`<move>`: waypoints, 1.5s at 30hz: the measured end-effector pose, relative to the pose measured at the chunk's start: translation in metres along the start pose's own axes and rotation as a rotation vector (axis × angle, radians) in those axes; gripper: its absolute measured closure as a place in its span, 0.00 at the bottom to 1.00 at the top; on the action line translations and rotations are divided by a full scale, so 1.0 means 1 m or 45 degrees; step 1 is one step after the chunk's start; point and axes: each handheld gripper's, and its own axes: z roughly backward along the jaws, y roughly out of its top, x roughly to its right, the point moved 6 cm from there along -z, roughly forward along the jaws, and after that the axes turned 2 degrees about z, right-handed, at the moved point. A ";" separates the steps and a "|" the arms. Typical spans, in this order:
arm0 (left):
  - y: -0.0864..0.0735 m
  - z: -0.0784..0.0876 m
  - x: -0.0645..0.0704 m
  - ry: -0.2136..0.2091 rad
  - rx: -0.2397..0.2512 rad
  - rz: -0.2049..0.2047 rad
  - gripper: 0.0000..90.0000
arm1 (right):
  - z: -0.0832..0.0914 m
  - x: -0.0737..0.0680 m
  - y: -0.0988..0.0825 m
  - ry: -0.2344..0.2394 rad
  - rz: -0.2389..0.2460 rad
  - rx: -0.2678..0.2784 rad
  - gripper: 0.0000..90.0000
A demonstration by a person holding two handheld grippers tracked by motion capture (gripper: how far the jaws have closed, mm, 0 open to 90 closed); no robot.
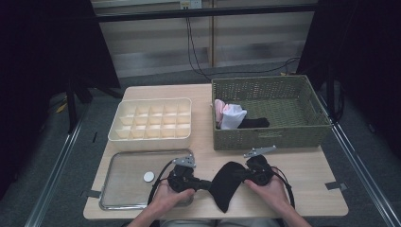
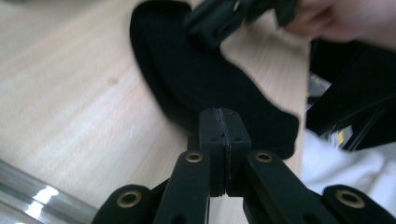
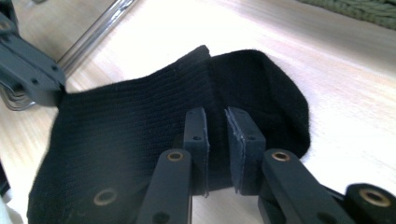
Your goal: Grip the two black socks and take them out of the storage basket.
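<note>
A black sock [image 1: 226,185], soft ribbed knit with a rounded toe and a curved outline, lies flat on the pale wood-grain table [image 1: 309,177] near its front edge, between the two grippers. The left gripper [image 1: 208,185], matte black with brass-ringed pivots, has its jaws pressed tight together on the sock's left edge. The right gripper [image 1: 238,176] grips the sock's opposite edge; its flat pads stand a narrow gap apart with a fold of the knit pinched between them. To the left sits a shiny metal tray [image 1: 108,191] with rounded corners, holding a small white disc [image 1: 149,177]. Behind it is a cream plastic organiser [image 1: 115,135] divided into a grid of square cells. To the right stands a green woven basket [image 1: 265,139] holding a white and pink cloth [image 1: 229,115] and a dark sock [image 1: 255,123].
</note>
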 end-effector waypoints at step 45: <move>0.064 0.021 -0.002 0.025 0.229 0.004 0.94 | 0.066 0.007 0.026 0.068 -0.083 0.328 0.96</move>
